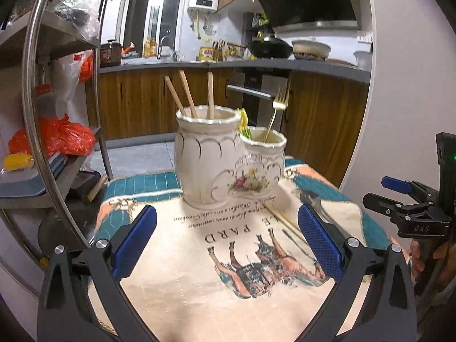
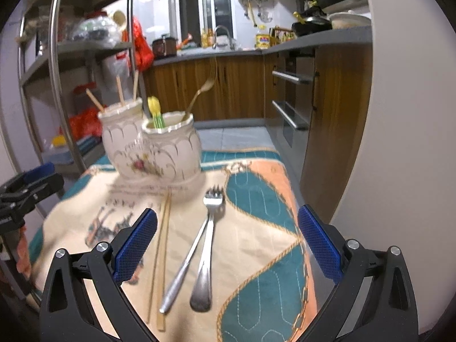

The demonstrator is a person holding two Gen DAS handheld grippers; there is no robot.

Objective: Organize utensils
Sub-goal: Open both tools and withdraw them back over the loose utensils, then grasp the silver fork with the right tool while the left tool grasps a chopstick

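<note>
A white ceramic double-pot holder [image 1: 225, 159] stands on a printed cloth [image 1: 199, 256]. Its tall pot holds three wooden chopsticks [image 1: 188, 94]; its low pot holds a gold fork [image 1: 278, 105] and a yellow-green utensil [image 1: 244, 122]. In the right wrist view the holder [image 2: 154, 148] stands ahead, with two silver forks [image 2: 205, 245] and a pair of chopsticks [image 2: 162, 256] lying on the cloth between my fingers. My left gripper [image 1: 226, 245] is open and empty, short of the holder. My right gripper [image 2: 226, 245] is open and empty above the loose utensils.
A metal shelf rack [image 1: 57, 114] with orange bags stands at the left. Wooden kitchen cabinets [image 1: 142, 102] and an oven lie behind. The right gripper shows at the right edge of the left wrist view [image 1: 413, 205]. The cloth's edge [image 2: 296, 199] drops off to the right.
</note>
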